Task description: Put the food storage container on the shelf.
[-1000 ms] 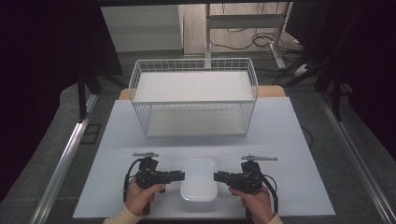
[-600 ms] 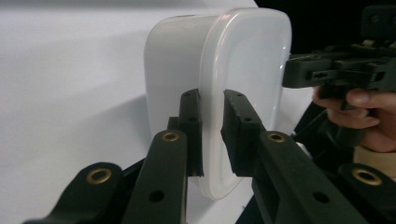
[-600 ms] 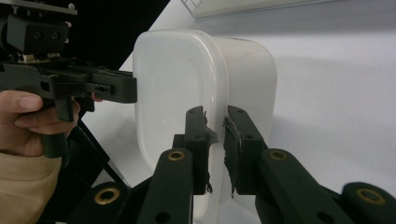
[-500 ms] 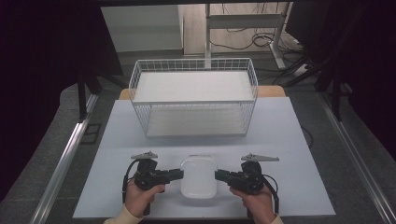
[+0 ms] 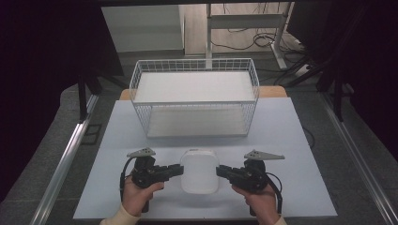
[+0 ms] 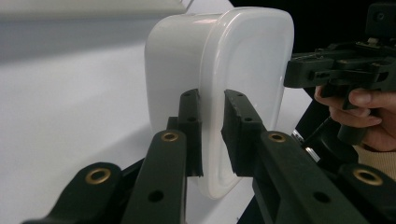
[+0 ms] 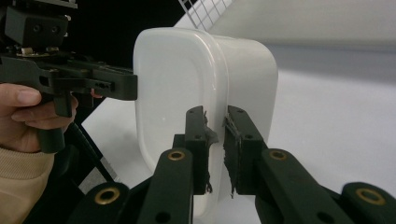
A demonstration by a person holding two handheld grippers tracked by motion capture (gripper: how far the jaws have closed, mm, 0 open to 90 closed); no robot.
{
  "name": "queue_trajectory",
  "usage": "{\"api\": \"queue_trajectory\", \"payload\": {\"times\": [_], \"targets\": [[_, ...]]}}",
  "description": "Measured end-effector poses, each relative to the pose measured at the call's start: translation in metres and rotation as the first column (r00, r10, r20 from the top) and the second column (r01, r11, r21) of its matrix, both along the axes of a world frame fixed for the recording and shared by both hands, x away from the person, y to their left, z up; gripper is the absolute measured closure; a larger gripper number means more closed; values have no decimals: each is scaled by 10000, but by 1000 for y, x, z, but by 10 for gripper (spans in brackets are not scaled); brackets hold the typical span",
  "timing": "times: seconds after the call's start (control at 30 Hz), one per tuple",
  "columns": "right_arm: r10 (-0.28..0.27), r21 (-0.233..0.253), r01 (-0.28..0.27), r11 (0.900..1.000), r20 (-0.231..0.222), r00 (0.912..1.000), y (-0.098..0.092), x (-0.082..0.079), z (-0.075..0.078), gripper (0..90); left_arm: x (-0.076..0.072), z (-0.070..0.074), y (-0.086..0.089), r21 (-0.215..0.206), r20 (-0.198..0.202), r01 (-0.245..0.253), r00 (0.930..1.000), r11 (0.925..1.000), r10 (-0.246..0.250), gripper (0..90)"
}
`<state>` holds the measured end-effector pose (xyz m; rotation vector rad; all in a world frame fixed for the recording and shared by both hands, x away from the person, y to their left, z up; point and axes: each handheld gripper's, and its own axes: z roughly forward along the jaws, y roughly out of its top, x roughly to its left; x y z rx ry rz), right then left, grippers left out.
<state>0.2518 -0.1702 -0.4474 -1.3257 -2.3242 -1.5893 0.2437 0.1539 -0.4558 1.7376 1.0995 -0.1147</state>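
So both grippers have hold of the white tub [image 5: 199, 171] at the bottom middle of the high view, left gripper [image 5: 174, 169] pinching its left rim and right gripper [image 5: 223, 171] pinching the right rim. In the left gripper view the jaws are closed down on the thin lip of the tub [image 6: 219, 93], and it's the same in the right gripper view, jaws squeezed on the rim [image 7: 205, 93]. The wire basket [image 5: 195, 101] sits just above it in the frame, near the middle

What worries me is those grips are only on a thin plastic edge. If one hand lifts faster than the other, I'd guess the tub tilts and slides out of one pair of jaws. Pull outward and the rim could flex and pop free. It could also clip the basket's front wire if it's carried in too low
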Motion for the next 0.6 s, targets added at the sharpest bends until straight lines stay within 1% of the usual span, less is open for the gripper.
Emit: {"api": "queue_trajectory", "payload": {"times": [0.07, 0.2, 0.27, 0.43, 0.6], "targets": [[-18, 16, 18, 10000, 129, 9999, 0, 2, 5, 796, 3, 5, 1, 18, 156, 15, 9999, 10000, -15, 782], [36, 2, -36, 10000, 413, 9991, 2, 10, 17, 796, 9, 15, 2, -41, 418, -101, 9991, 9999, 103, 782], [56, 31, -58, 10000, 540, 9985, 3, 14, 22, 796, 12, 21, 3, 0, 585, -160, 9982, 9999, 159, 782], [71, 81, -78, 9999, 844, 9964, 5, 24, 35, 795, 20, 36, 4, 62, 950, -230, 9952, 9997, 223, 783], [172, 99, -186, 9998, 1238, 9922, 7, 32, 51, 796, 25, 54, 6, 99, 1336, -346, 9905, 9994, 329, 784]]}}
